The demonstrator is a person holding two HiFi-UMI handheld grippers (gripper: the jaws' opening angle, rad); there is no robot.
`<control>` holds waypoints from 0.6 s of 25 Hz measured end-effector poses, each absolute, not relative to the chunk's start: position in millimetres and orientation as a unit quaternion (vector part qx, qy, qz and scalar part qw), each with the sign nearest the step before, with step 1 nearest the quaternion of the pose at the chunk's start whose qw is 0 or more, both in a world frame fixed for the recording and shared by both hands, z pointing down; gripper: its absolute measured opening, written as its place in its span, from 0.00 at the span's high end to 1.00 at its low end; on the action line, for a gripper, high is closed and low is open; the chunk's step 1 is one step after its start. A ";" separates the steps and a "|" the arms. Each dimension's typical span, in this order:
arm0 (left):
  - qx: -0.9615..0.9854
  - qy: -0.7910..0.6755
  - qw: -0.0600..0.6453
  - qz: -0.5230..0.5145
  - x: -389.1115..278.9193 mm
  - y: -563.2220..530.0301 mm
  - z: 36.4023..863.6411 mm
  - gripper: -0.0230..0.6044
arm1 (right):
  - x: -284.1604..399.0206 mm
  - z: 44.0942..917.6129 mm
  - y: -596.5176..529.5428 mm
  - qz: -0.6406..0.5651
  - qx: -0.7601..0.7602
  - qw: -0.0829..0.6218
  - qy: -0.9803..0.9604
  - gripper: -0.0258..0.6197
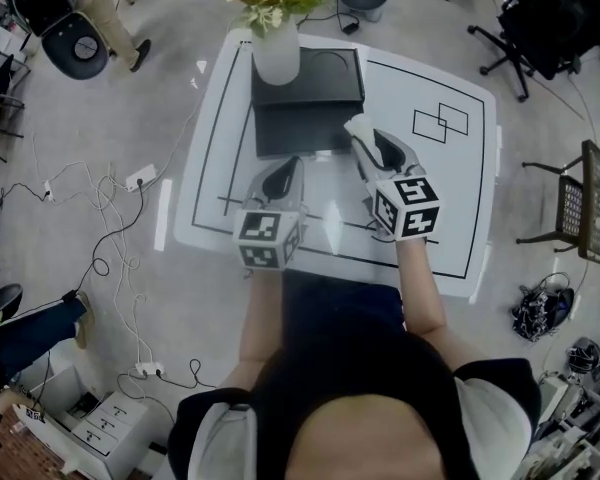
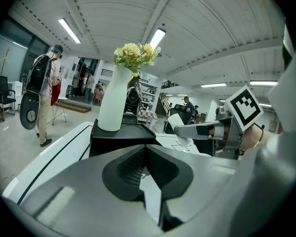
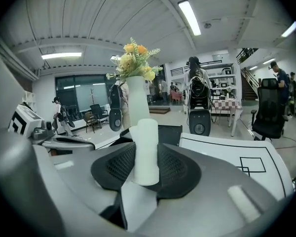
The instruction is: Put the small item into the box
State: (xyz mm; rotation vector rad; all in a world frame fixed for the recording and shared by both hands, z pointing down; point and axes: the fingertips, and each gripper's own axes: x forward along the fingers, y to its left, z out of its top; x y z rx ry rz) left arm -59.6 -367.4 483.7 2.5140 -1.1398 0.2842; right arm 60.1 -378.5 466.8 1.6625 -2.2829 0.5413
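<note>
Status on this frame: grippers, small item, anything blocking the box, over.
Left gripper shut, empty. Right gripper shut on white cylinder, by black box right edge. Flower vase on box's far part.

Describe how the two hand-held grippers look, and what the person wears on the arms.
The left gripper and right gripper are alike: smooth pale-grey shells tapering to two jaws lined with black ribbed pads. Each carries a white cube printed with black square markers at its hand end. No cables show. The person wears short white sleeves with a black top.
</note>
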 end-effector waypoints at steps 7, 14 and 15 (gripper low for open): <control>0.894 -0.395 0.187 0.103 -60.5 -374.2 491.1 0.95 | 48.6 469.4 -394.1 0.163 0.563 0.161 -0.794 0.75; 0.893 -0.393 0.195 0.101 -63.6 -380.2 497.6 0.95 | 34.0 476.8 -408.7 0.139 0.538 0.204 -0.806 0.75; 0.893 -0.394 0.195 0.100 -64.6 -381.1 497.7 0.95 | 31.5 477.9 -410.8 0.136 0.533 0.210 -0.808 0.75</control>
